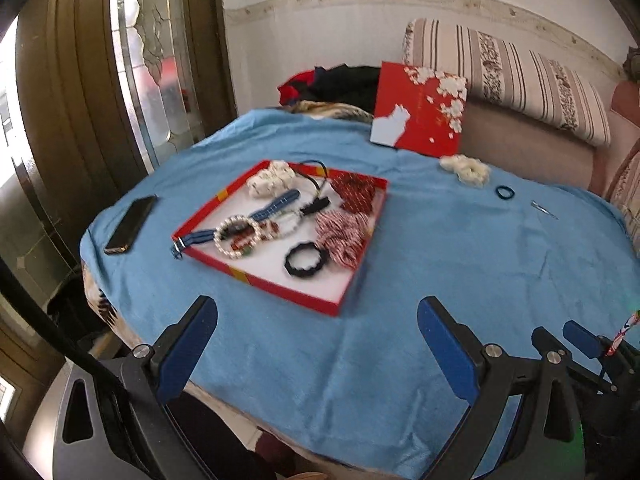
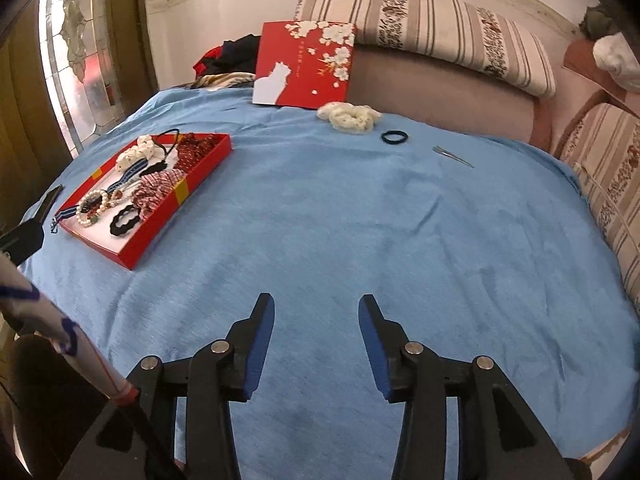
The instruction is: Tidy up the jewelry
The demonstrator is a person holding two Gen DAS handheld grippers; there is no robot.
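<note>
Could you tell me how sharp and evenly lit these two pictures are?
Left wrist view: the red tray and its contents look slightly motion-smeared, and the window glares. Right wrist view: sharper, soft even light on the blue cloth, with edges bowed by the fisheye.

1. Red tray (image 1: 256,276): one.
2. Red lid (image 1: 420,120) with white blossoms: one.
3. White scrunchies: two, one in the tray (image 1: 270,178), one on the blue cloth (image 1: 466,168).
4. Red patterned scrunchies: two (image 1: 356,192) (image 1: 342,234).
5. Black hair ties: two, wavy one in tray (image 1: 306,260), plain one on cloth (image 1: 505,192).
6. Pearl bracelet (image 1: 236,236): one.
7. Phone (image 1: 130,224): one.
8. Metal clip (image 1: 544,209): one.
</note>
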